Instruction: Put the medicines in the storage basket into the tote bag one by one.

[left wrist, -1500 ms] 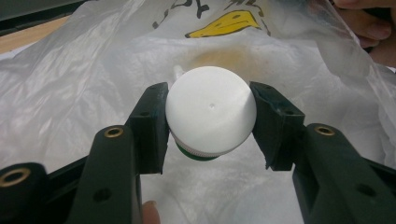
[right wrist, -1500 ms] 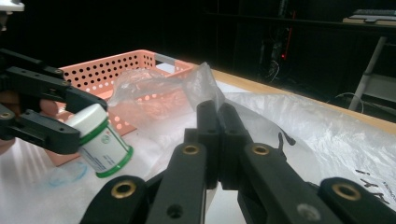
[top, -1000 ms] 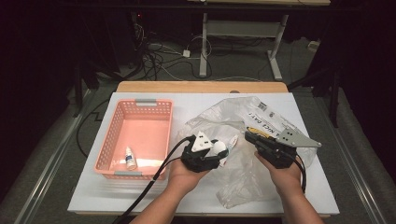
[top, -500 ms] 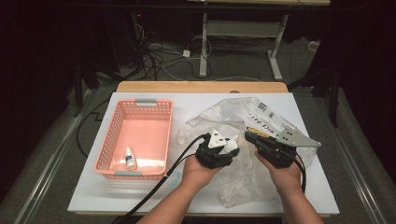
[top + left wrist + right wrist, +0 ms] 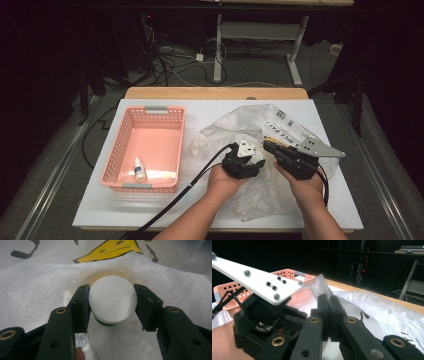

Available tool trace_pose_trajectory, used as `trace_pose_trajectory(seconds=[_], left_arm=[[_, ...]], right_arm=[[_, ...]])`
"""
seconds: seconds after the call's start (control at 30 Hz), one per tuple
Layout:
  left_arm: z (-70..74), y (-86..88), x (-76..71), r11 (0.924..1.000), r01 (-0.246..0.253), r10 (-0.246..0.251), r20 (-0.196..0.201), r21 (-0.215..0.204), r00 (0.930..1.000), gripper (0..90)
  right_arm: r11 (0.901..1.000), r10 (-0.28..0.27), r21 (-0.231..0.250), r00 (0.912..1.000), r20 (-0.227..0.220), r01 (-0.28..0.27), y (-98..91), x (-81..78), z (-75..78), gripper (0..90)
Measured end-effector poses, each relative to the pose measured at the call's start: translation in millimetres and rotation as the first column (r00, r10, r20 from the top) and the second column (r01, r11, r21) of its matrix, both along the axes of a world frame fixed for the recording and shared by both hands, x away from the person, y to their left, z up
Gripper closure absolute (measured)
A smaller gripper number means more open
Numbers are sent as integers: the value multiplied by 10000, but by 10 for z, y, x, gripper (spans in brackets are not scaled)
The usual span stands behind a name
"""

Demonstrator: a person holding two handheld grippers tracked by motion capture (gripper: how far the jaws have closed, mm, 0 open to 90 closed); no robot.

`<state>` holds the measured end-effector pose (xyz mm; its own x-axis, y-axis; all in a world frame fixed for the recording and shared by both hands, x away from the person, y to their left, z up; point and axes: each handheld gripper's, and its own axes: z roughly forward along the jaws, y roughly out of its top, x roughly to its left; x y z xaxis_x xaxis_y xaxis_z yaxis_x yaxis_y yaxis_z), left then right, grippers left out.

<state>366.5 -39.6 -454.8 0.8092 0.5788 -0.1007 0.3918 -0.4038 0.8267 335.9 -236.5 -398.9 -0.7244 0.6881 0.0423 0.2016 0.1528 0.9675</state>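
My left gripper point(image 5: 112, 305) is shut on a round jar point(image 5: 113, 298) with a white cap and a green band, one pad on each side of the cap. The jar sits in the mouth of a translucent plastic bag point(image 5: 37, 290) with a yellow and black print. In the high view the left gripper point(image 5: 244, 161) is over the bag point(image 5: 250, 125) at mid-table, close to the right gripper point(image 5: 270, 146). My right gripper point(image 5: 328, 298) is shut on a pinched fold of the bag's edge point(image 5: 319, 283) and holds it up.
A pink perforated basket point(image 5: 120, 150) stands at the left with a small white bottle point(image 5: 139, 169) in it. A small white tube point(image 5: 67, 294) lies in the bag behind the left jaw. Black cables trail off the white table's point(image 5: 345, 200) front edge.
My left hand has moved to the right over the bag and a little down, closing on the right gripper. The right hand has stayed put with the bag edge.
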Motion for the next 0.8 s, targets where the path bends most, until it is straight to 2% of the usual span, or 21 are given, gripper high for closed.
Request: trace_pose_trajectory(seconds=[0.23, 0.37, 0.8], left_arm=[[-83, -77, 18, 10000, 6, -6, 26, 44, 10000, 488], [-134, -115, 15, 9998, 56, -56, -16, 204, 10000, 488], [-170, -160, 36, 9998, -42, 40, -115, -169, 9999, 486]], right_arm=[[10000, -16, 10, 10000, -47, 16, 3, -2, -1, 900], [10000, 8, -14, 10000, -64, -8, 8, -3, -5, 900], [10000, 15, -10, 10000, -51, -15, 10, -3, -6, 900]])
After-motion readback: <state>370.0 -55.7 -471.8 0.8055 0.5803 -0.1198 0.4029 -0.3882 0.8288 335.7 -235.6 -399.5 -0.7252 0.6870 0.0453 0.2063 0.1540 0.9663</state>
